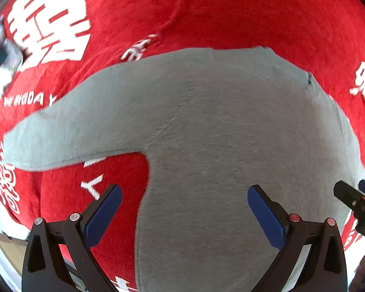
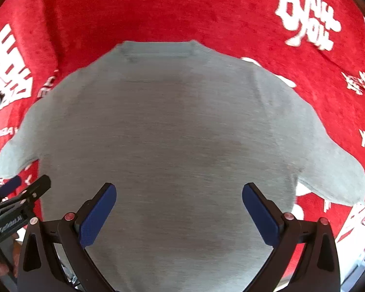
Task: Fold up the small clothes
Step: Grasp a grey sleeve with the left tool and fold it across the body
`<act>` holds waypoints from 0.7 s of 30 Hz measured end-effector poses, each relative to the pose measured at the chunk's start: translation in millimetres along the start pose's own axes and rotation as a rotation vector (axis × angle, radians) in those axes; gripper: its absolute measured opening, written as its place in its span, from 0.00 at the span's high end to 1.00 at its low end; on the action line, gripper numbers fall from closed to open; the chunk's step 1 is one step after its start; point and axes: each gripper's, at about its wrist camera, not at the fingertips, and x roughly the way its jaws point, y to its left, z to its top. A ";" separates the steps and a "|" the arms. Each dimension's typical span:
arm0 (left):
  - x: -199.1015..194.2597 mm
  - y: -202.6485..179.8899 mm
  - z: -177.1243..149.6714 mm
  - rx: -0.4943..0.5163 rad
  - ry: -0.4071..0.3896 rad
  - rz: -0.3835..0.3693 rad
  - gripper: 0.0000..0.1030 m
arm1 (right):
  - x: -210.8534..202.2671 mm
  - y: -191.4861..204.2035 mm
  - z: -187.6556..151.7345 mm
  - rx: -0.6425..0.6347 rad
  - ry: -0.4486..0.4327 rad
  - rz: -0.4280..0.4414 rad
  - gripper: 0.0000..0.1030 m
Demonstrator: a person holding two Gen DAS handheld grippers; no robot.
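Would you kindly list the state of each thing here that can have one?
Grey sweater: spread flat, unfolded, both sleeves out to the sides.
Red cloth: laid out under the sweater.
Left tool: open, empty, over the sweater.
Right tool: open, empty, over the sweater.

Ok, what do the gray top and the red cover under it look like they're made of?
Gray top: looks like a soft, matte knit, probably cotton jersey or fleece, going by the fine heathered grain and the ribbed neckband.
Red cover: looks like a plush, velvety fabric, perhaps chenille, with a fuzzy nap and white characters; whether these are printed or woven is unclear.
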 end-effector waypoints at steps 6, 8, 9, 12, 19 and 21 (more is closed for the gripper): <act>9.0 75.3 -9.4 -0.142 -0.015 0.010 0.00 | 7.8 39.1 -0.5 -0.060 0.026 0.064 0.00; 11.3 109.5 -14.3 -0.205 -0.030 0.024 0.00 | 11.1 55.0 -2.1 -0.091 0.037 0.071 0.00; 12.1 126.2 -17.4 -0.242 -0.042 0.032 0.00 | 13.2 63.7 -3.3 -0.109 0.043 0.072 0.00; 20.1 184.0 -25.3 -0.374 -0.074 0.056 0.00 | 19.5 83.5 -6.6 -0.146 0.058 0.078 0.00; 57.4 255.2 -26.1 -0.550 -0.111 -0.093 0.00 | 32.8 122.5 -20.0 -0.211 0.104 0.082 0.00; 58.6 266.3 -22.1 -0.590 -0.134 -0.125 0.00 | 35.1 130.1 -23.2 -0.225 0.115 0.079 0.00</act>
